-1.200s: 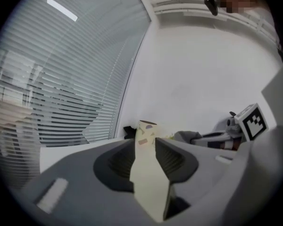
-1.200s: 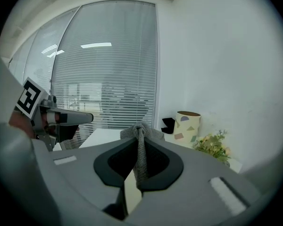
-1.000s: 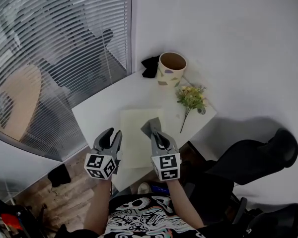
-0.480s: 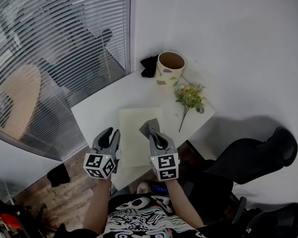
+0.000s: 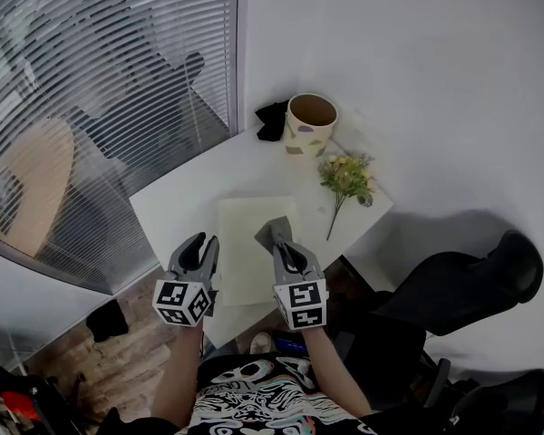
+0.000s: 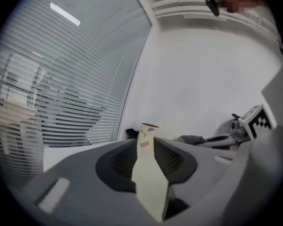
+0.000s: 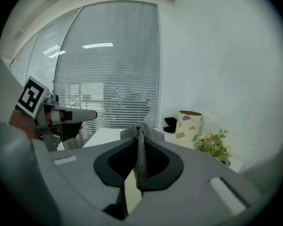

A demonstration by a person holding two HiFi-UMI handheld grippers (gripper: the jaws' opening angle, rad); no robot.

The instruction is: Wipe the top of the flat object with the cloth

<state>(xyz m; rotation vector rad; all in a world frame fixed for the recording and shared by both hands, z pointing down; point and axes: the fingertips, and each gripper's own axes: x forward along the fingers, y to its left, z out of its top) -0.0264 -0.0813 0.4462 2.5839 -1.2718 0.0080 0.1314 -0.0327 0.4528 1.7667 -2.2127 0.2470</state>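
Observation:
A pale yellow flat board (image 5: pixel 249 243) lies on the white table (image 5: pixel 186 198). My right gripper (image 5: pixel 284 246) hovers over the board's near right part, shut on a grey cloth (image 5: pixel 273 231). In the right gripper view the cloth (image 7: pixel 140 147) hangs pinched between the jaws of the right gripper (image 7: pixel 140 136). My left gripper (image 5: pixel 202 250) is held at the board's near left edge, its jaws a little apart and empty. Through the narrow gap of the left gripper (image 6: pixel 146 147) the board (image 6: pixel 148 182) shows.
At the back of the table stands a cream cup (image 5: pixel 310 123) with coloured shapes, with a black object (image 5: pixel 272 120) beside it. A sprig of yellow flowers (image 5: pixel 347 178) lies at the right edge. Window blinds (image 5: pixel 109 80) lie to the left and a dark chair (image 5: pixel 453 288) to the right.
Both grippers keep nearly the same places over the board's near edge. The cloth stays pinched in the right gripper.

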